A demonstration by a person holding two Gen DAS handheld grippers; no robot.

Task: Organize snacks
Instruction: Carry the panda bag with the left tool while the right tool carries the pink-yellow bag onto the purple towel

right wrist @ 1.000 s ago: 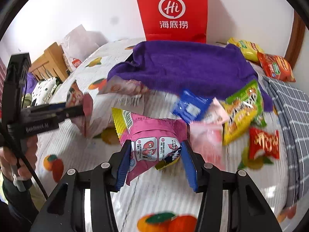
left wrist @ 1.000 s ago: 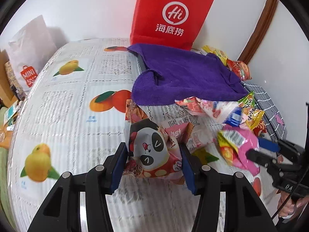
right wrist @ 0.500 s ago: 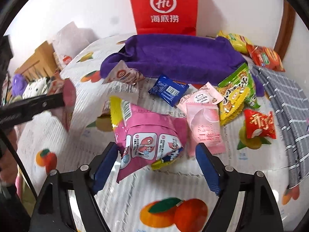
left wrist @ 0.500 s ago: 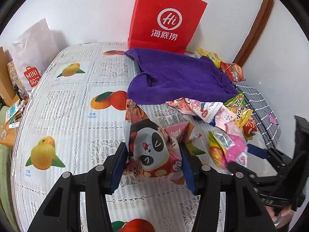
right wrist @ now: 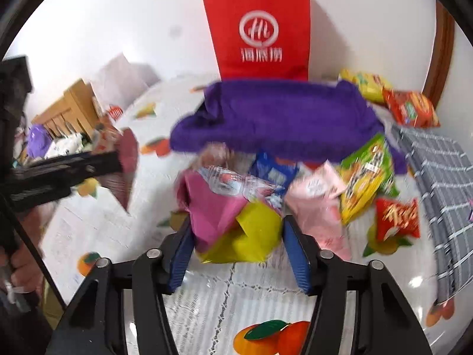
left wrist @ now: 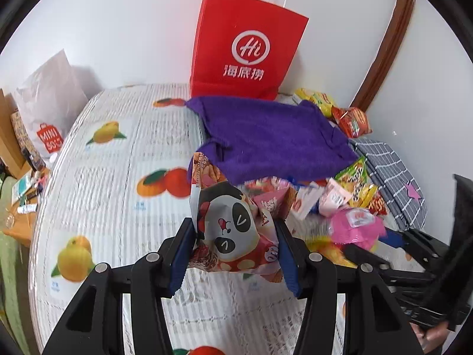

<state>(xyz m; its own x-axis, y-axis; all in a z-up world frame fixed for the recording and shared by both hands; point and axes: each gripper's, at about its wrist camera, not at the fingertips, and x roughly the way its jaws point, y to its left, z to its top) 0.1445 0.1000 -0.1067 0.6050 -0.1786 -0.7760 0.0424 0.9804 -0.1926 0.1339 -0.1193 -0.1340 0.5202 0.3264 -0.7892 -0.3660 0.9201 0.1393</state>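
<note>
Blue-padded left gripper (left wrist: 235, 245) clamps the panda bag (left wrist: 233, 227); right gripper (right wrist: 236, 244), jaws just closing, squeezes the pink bag (right wrist: 218, 207).

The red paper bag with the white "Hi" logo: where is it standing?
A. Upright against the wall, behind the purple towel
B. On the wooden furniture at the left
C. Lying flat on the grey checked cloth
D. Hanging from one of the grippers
A: the red paper bag stands upright against the white wall, directly behind the purple towel, and neither gripper touches it.
</note>
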